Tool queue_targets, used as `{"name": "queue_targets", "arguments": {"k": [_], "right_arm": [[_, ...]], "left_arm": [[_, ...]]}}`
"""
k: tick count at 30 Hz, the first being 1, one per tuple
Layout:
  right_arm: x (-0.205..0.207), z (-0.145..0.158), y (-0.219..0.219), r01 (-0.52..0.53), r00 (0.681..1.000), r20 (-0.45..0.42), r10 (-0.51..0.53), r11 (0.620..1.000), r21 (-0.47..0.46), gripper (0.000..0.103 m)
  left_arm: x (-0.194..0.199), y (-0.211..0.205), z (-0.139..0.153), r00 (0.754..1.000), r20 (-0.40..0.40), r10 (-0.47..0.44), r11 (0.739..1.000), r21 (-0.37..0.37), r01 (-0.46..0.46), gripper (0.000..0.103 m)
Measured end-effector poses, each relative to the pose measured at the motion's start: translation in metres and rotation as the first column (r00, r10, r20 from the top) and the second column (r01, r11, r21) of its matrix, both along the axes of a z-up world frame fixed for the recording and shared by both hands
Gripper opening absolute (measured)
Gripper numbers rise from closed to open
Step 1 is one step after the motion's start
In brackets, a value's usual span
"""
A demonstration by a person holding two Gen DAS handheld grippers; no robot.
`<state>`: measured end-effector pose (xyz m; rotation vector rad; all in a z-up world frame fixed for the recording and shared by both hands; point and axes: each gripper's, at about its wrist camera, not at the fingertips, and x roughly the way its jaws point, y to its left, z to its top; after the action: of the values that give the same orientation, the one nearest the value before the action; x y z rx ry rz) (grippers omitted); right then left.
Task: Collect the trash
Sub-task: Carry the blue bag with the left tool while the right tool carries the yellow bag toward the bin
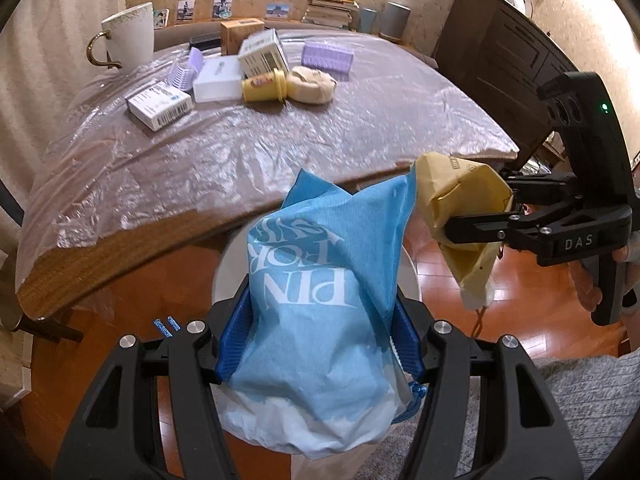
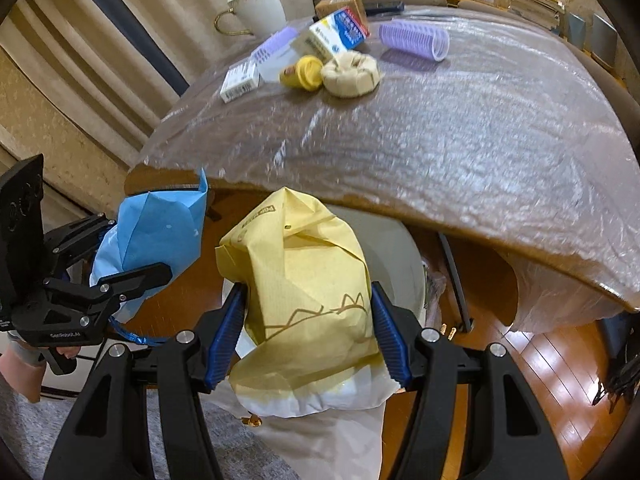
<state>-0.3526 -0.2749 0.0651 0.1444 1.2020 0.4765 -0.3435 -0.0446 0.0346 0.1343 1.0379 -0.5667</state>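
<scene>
The left gripper [image 1: 316, 332] is pinching a crumpled blue paper bag [image 1: 320, 304] between its 2 blue pads [image 1: 232, 340], the bag bulging up out of the jaws with white printed letters on its face; it hangs off the near edge of the tabletop [image 1: 280, 136], over a white bin [image 1: 230, 268] that stands on the wooden floor [image 1: 460, 300] below. The right gripper [image 2: 308, 328] is clamped the same way on a crumpled yellow paper bag [image 2: 304, 280], its pads [image 2: 390, 340] pressed into both sides of the paper; this bag too is held beyond the near edge, above the white bin [image 2: 396, 248] with its liner. In the right wrist view the left gripper [image 2: 132, 276] and the blue bag [image 2: 160, 232] show at the left, just beside the yellow one but apart from it; in the left wrist view the right gripper [image 1: 480, 228] and its yellow bag [image 1: 468, 200] sit to the right, with part of a hand [image 1: 588, 284] behind it.

The tabletop is covered with a wrinkled clear plastic sheet [image 1: 360, 128]; its near half is bare, and the remaining things cluster toward the far left corner: a white mug [image 1: 130, 36] with a gold handle at the far left edge; several small cartons, one white box [image 1: 160, 104] nearest the left edge; a yellow tub [image 1: 264, 86] lying on its side, touching a round beige bundle [image 1: 312, 84]; a purple hair roller [image 1: 328, 56] behind these. A stack of books [image 1: 330, 6] stands beyond the far edge, on what looks like a shelf along the wall.
</scene>
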Motion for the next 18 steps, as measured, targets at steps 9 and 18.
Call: {"name": "queue_targets", "arguments": {"k": [9,18], "right_arm": [[0.002,-0.016,0.014,-0.028,0.999,-0.021,0.027,0.999,-0.027,0.060],[0.009,-0.036,0.025,-0.027,0.999,-0.027,0.025,0.996,-0.080,0.060]], "left_arm": [[-0.001,-0.003,-0.020,0.999,-0.037,0.014,1.000,0.023,-0.013,0.062],[0.009,-0.008,-0.043,0.998,-0.051,0.044,0.995,0.086,-0.039,0.062]]}}
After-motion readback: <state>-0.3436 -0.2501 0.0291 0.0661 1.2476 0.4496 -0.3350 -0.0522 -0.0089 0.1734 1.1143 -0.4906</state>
